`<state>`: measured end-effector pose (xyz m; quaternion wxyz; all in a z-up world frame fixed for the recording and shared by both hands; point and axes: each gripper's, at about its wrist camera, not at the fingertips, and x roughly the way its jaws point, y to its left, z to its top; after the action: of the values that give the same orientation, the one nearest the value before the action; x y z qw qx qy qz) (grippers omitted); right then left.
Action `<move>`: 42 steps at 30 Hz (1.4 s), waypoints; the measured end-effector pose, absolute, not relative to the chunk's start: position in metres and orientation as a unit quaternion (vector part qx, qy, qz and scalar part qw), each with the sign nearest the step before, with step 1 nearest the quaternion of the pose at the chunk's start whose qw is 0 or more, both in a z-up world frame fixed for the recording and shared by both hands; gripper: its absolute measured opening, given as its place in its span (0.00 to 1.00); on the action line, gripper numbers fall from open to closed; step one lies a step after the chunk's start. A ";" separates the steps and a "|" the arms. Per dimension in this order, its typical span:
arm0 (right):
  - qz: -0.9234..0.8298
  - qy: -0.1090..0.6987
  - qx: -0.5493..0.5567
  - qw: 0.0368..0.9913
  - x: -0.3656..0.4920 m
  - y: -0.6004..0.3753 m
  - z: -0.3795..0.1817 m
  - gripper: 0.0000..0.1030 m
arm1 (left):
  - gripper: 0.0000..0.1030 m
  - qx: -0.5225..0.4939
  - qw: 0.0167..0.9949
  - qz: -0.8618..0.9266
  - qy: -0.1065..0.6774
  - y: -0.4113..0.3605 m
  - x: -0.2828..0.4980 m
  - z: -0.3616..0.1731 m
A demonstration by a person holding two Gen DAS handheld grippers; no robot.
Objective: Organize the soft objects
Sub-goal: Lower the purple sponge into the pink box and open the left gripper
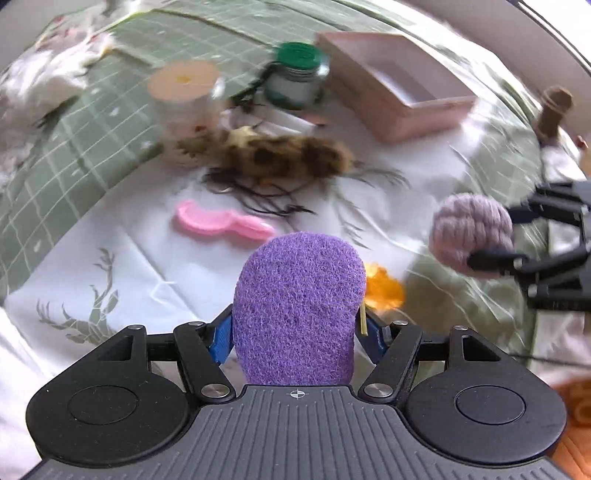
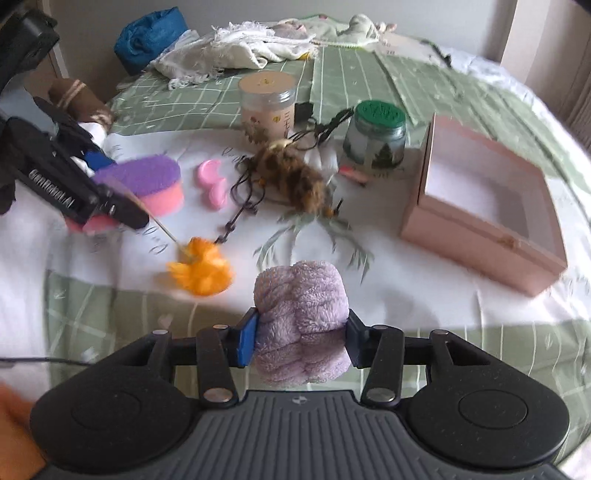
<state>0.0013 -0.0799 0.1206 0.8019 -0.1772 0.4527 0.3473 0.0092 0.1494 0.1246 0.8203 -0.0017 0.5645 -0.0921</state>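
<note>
My left gripper (image 1: 297, 332) is shut on a purple-and-pink sponge (image 1: 299, 306), held above the bed; it also shows in the right wrist view (image 2: 147, 184). My right gripper (image 2: 301, 338) is shut on a lilac plush knot ball (image 2: 301, 317), seen at the right in the left wrist view (image 1: 471, 230). An open pink box (image 2: 480, 225) stands to the right, also in the left wrist view (image 1: 399, 88). A brown spotted furry toy (image 2: 295, 177) with cords lies mid-bed. An orange feather toy (image 2: 201, 271) on a stick lies near the sponge.
A pink comb-like piece (image 2: 212, 184) lies left of the furry toy. Two jars stand behind it, one with a cream lid (image 2: 267, 101), one with a green lid (image 2: 375, 134). White cloths (image 2: 236, 51) and a blue bundle (image 2: 151, 35) lie at the far edge.
</note>
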 end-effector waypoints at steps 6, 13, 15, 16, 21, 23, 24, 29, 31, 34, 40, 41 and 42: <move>0.334 0.429 -0.180 0.820 0.002 -0.122 0.151 0.45 | 0.70 -0.078 0.874 -0.162 0.451 0.133 0.004 0.199; 0.259 0.372 -0.146 0.879 0.036 -0.184 0.196 0.45 | 0.70 -0.094 0.898 -0.210 0.374 0.079 0.068 0.249; 0.238 0.365 -0.126 0.891 0.044 -0.197 0.199 0.45 | 0.70 -0.116 0.898 -0.207 0.371 0.063 0.099 0.242; 0.233 0.364 -0.115 0.894 0.047 -0.203 0.198 0.45 | 0.70 -0.138 0.896 -0.208 0.367 0.056 0.118 0.236; 0.238 0.374 -0.097 0.891 0.048 -0.209 0.177 0.45 | 0.70 -0.166 0.901 -0.164 0.365 0.028 0.202 0.197; 0.240 0.380 -0.096 0.888 0.048 -0.205 0.167 0.45 | 0.70 -0.161 0.901 -0.127 0.383 0.023 0.223 0.180; 0.242 0.382 -0.096 0.887 0.048 -0.204 0.163 0.45 | 0.70 -0.166 0.902 -0.123 0.380 0.026 0.225 0.174; 0.232 0.387 -0.083 0.888 0.062 -0.200 0.146 0.46 | 0.70 -0.181 0.896 -0.169 0.369 0.038 0.216 0.151; 0.225 0.394 -0.073 0.888 0.076 -0.197 0.140 0.46 | 0.70 -0.180 0.894 -0.183 0.366 0.037 0.220 0.148; 0.210 0.397 -0.063 0.891 0.096 -0.192 0.140 0.46 | 0.70 -0.185 0.903 -0.162 0.351 0.035 0.227 0.150; 0.192 0.386 -0.057 0.901 0.117 -0.176 0.153 0.46 | 0.70 -0.165 0.913 -0.132 0.349 0.033 0.248 0.145; 0.189 0.383 -0.061 0.902 0.118 -0.174 0.154 0.46 | 0.71 -0.154 0.916 -0.141 0.342 0.031 0.247 0.144; 0.188 0.381 -0.065 0.903 0.119 -0.171 0.154 0.46 | 0.71 -0.132 0.922 -0.138 0.337 0.027 0.243 0.145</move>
<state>0.1191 -0.1712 0.1539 0.9029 -0.0650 0.3811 0.1878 0.2433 0.0269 0.1452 0.9219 -0.1322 0.3368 -0.1385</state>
